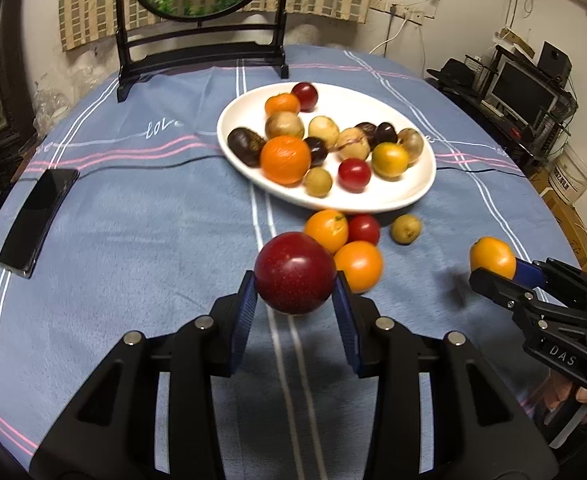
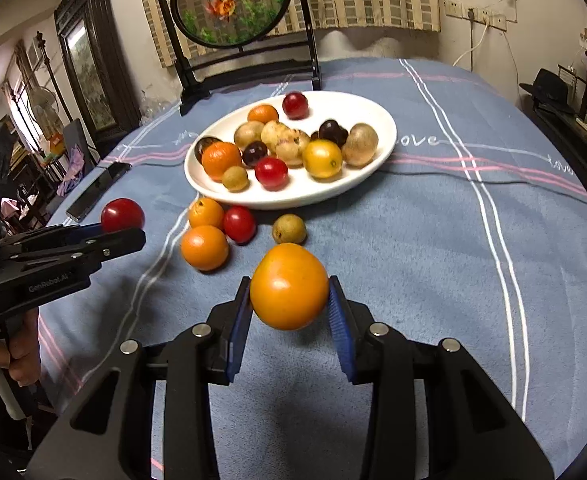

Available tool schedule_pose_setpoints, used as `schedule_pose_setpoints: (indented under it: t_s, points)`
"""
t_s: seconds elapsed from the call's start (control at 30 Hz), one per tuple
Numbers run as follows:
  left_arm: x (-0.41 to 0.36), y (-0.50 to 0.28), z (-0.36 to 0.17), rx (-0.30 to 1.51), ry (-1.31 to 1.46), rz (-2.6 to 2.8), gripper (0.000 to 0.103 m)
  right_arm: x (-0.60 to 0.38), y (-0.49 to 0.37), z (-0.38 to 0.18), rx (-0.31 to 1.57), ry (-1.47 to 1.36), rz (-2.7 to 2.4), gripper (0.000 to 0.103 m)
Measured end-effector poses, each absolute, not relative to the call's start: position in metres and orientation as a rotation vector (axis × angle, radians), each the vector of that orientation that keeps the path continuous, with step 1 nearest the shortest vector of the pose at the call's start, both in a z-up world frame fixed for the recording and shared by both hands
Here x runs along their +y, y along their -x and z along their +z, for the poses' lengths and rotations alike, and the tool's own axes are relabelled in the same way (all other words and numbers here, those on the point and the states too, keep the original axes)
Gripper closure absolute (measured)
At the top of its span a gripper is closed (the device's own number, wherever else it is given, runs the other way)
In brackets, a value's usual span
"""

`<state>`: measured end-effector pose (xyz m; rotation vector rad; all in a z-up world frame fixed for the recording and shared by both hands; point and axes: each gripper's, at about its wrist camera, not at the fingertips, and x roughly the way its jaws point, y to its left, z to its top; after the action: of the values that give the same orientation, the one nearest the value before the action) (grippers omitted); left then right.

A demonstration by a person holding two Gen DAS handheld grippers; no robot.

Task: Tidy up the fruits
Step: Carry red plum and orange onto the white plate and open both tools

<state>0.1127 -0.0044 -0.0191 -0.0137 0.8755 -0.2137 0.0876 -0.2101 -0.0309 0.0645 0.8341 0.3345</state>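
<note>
My left gripper (image 1: 295, 294) is shut on a dark red plum (image 1: 294, 272) and holds it above the blue tablecloth; it also shows in the right wrist view (image 2: 122, 215). My right gripper (image 2: 289, 300) is shut on an orange fruit (image 2: 288, 286), which also shows in the left wrist view (image 1: 492, 257). A white oval plate (image 1: 393, 196) holds several mixed fruits. In front of it on the cloth lie two oranges (image 1: 327, 229) (image 1: 358, 266), a red plum (image 1: 363, 229) and a small green-brown fruit (image 1: 406, 229).
A black phone (image 1: 37, 222) lies at the left on the cloth. A round picture in a black stand (image 1: 201, 56) is at the table's back. A cable (image 1: 477, 170) runs across the cloth behind the plate. Shelves with a monitor (image 1: 521, 94) stand at the right.
</note>
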Motion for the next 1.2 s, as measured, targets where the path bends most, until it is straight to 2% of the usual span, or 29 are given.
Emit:
schedule_pose_setpoints:
  t_s: [0.4, 0.63, 1.2]
  points:
    - [-0.026, -0.145, 0.017, 0.815, -0.002, -0.284, 0.064, -0.203, -0.116, 0.008, 0.742, -0.060, 0.366, 0.064]
    - [-0.030, -0.184, 0.018, 0.825, -0.002, -0.257, 0.064, -0.193, -0.148, 0.027, 0.702, -0.059, 0.384, 0.064]
    - [-0.032, -0.271, -0.008, 0.888, -0.029, -0.157, 0.064, -0.172, -0.252, -0.001, 0.775, -0.037, 0.339, 0.065]
